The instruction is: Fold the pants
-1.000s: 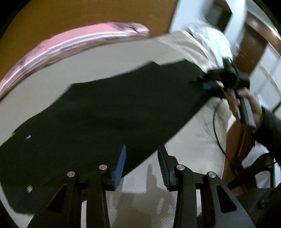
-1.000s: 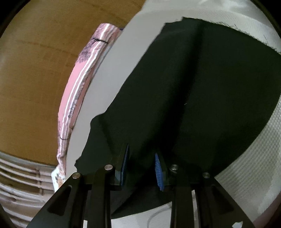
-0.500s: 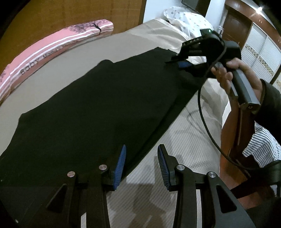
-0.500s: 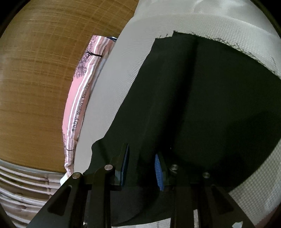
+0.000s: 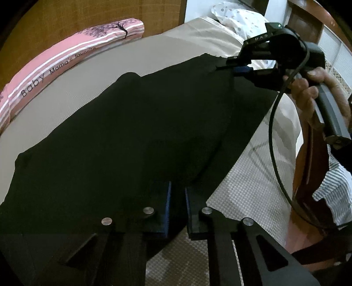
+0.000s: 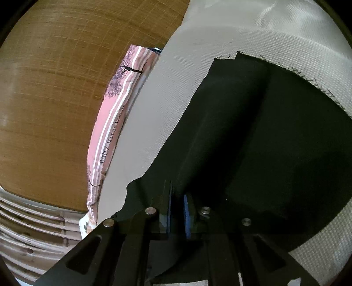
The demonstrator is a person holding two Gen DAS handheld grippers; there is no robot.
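Pants [image 5: 136, 136]: black, spread flat across the bed [image 5: 123, 61], lengthwise between the two grippers.
Near edge of pants: runs diagonally beside a bare strip of textured cover along the bed's near side.
Far edge of pants: well apart from the pink pillow [image 5: 66, 59]; a broad band of bare beige sheet lies between them.
Frayed end: loose threads show along one short end in the right wrist view, with sheet bare beyond it.
Left gripper [image 5: 177, 204]: its fingers have just been closing and now pinch the near edge of the black cloth.
Right gripper [image 6: 177, 211]: held by a hand [image 5: 312, 96] at the other end; fingers nearly pressed together, pinching a fold of the pants.
Cable [image 5: 275, 132]: hangs in a loop from the right gripper, beside the bed's edge.
Pillow, white with dots [image 5: 237, 19]: at the far corner of the bed.
Wall [image 6: 55, 99]: brown woven panel behind the pink pillow.
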